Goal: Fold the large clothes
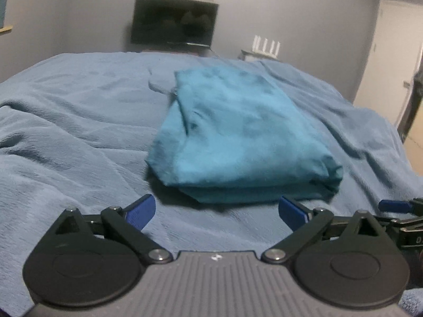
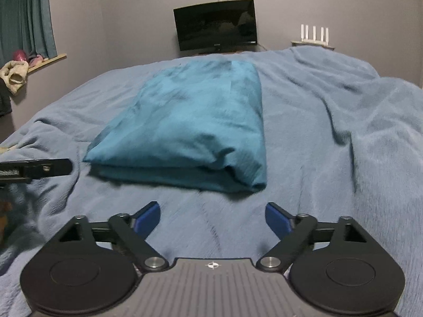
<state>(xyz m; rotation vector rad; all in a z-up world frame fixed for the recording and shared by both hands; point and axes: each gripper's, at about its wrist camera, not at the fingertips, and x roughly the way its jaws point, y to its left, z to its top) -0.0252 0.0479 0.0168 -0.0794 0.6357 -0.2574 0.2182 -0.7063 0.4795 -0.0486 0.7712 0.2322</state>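
A wide bed covered by a rumpled, fleecy pale-blue blanket (image 2: 330,137) fills most of both views. On that blanket, a little short of the bed's far edge, lies the folded teal cloth garment (image 2: 190,126), a thick rectangular bundle of several layers with its folded edge turned toward the cameras; it rests flat on the blanket and nothing touches it. Its surface is slightly blurred.

Beyond the garment, on the grey wall past the bed's far edge, hangs a dark flat screen (image 2: 215,25). To the right of the screen, and further from the garment, a white router with four upright antennas (image 2: 314,35) stands on a small shelf. Far to the garment's left hangs a teal curtain (image 2: 26,15) above a wooden sill.

The left gripper (image 1: 215,212), black with blue pads, hovers just short of the garment's near folded edge, its jaws spread wide with only blanket between them. The right gripper (image 2: 212,218), of the same build, sits nearer the camera side of the garment, over bare blanket, jaws likewise spread wide and holding nothing. In the right wrist view, part of the left gripper shows just left of the garment's near corner.
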